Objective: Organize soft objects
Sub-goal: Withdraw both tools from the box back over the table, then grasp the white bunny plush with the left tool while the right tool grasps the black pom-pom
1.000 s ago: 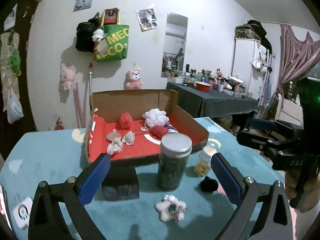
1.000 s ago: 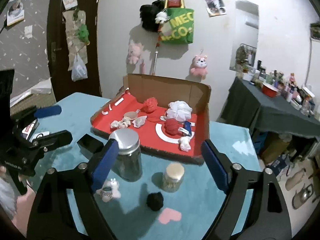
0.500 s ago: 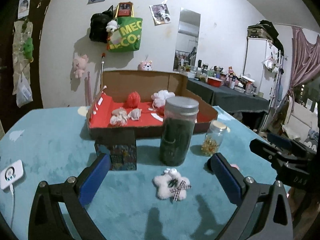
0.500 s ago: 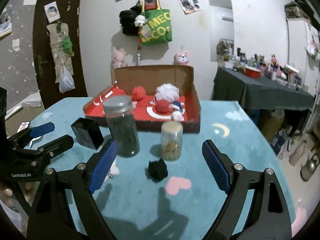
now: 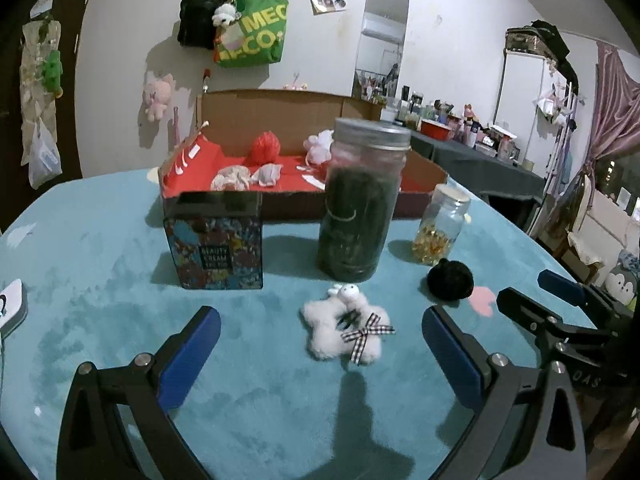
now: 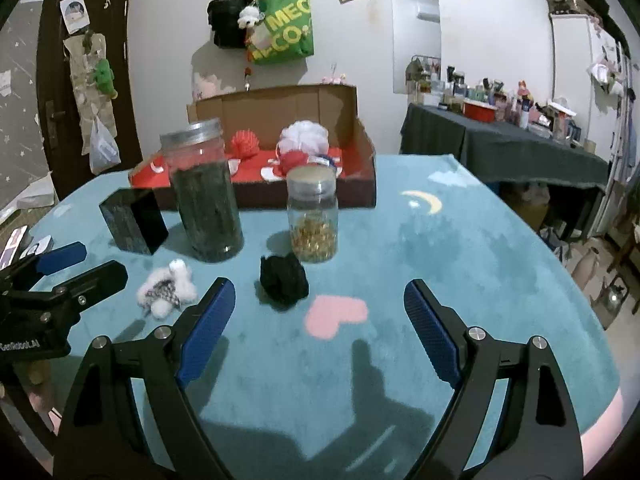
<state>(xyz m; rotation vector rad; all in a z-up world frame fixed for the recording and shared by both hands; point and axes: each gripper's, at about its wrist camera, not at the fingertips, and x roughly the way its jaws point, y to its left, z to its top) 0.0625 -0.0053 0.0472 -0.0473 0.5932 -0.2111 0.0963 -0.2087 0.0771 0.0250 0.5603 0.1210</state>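
right gripper (image 6: 318,310): blue-padded jaws wide apart, nothing between | black fuzzy pom-pom (image 6: 283,278): on teal plush table cover (image 6: 460,248), just beyond left pad | white fluffy star toy with checked bow (image 6: 166,290): left of it | open red-lined cardboard box (image 6: 362,148): far edge | left gripper (image 6: 76,266): left edge.

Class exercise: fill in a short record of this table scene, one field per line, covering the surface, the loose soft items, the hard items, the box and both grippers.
surface: teal tablecloth
loose soft items: white fluffy toy; black pompom
hard items: tall dark jar; small glass jar; printed tin
box: red-lined cardboard box, already holding soft items
left gripper: jaws open, empty, white fluffy toy ahead
right gripper: jaws open, empty, near black pompom
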